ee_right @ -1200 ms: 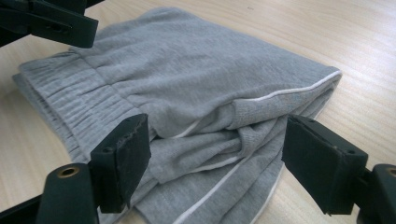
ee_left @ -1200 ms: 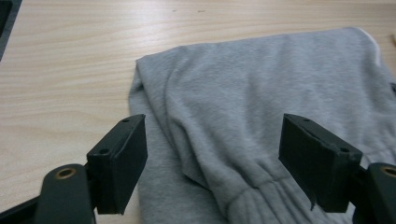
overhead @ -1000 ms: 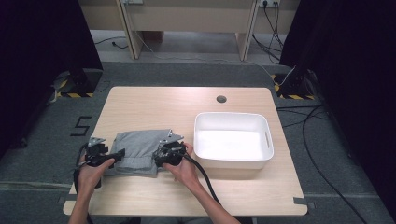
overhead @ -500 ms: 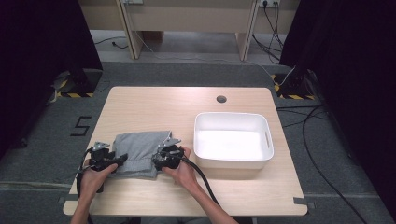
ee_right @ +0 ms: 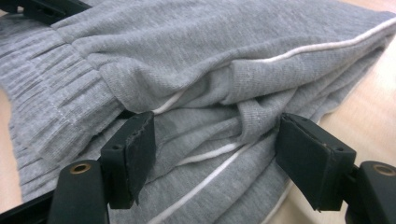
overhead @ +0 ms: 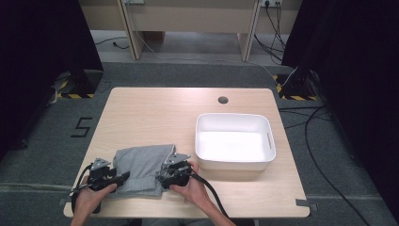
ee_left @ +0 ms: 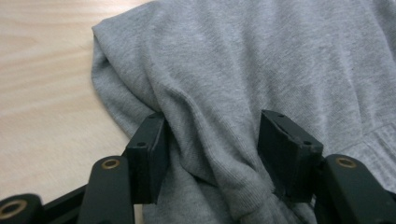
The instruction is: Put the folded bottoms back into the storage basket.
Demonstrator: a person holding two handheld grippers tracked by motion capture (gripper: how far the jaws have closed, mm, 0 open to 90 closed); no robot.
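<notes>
Table (overhead: 155, 113) carrying white bin (overhead: 234, 162) at right, folded grey garment (overhead: 143, 165) lying at near-left edge.

Garment handling soft, light, floppy; layers likely sliding apart unless pinched through full stack near fold or ribbed band.

Left gripper (ee_left: 212, 140) straddling bunched ridge of cloth, jaws having just been closing, seemingly pressing ridge sides, though contact hard to confirm.

Right gripper (ee_right: 215, 140) standing agape around layered edge, pads apart from fabric.

Right gripper view revealing white piping (ee_right: 327, 44) and ribbing; high view showing neither.
</notes>
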